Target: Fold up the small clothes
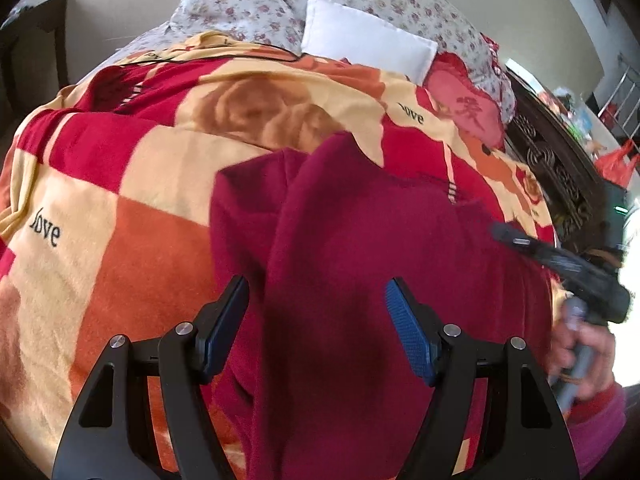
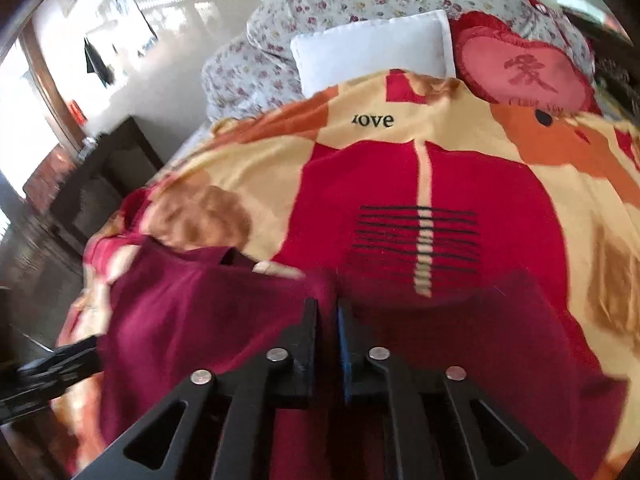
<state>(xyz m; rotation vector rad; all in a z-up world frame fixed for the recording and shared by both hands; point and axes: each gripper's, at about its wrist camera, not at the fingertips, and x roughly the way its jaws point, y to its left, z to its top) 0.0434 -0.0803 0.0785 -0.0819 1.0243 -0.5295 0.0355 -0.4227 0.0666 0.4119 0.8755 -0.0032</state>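
Observation:
A dark maroon garment (image 1: 360, 248) lies on the red, orange and cream blanket (image 1: 100, 200) of a bed. In the left wrist view my left gripper (image 1: 316, 308) is open, its blue pads on either side of a raised fold of the garment. The right gripper (image 1: 520, 240) shows at the right edge, blurred, with a hand behind it. In the right wrist view my right gripper (image 2: 329, 312) is shut on an edge of the maroon garment (image 2: 192, 312), which stretches away to the left. The left gripper's black frame (image 2: 52, 368) shows at the far left.
A white pillow (image 1: 368, 36), a floral quilt (image 1: 248, 4) and a red heart cushion (image 2: 520, 68) lie at the head of the bed. A dark carved headboard (image 1: 560, 176) runs along the right. A dark cabinet (image 2: 108, 184) stands left of the bed.

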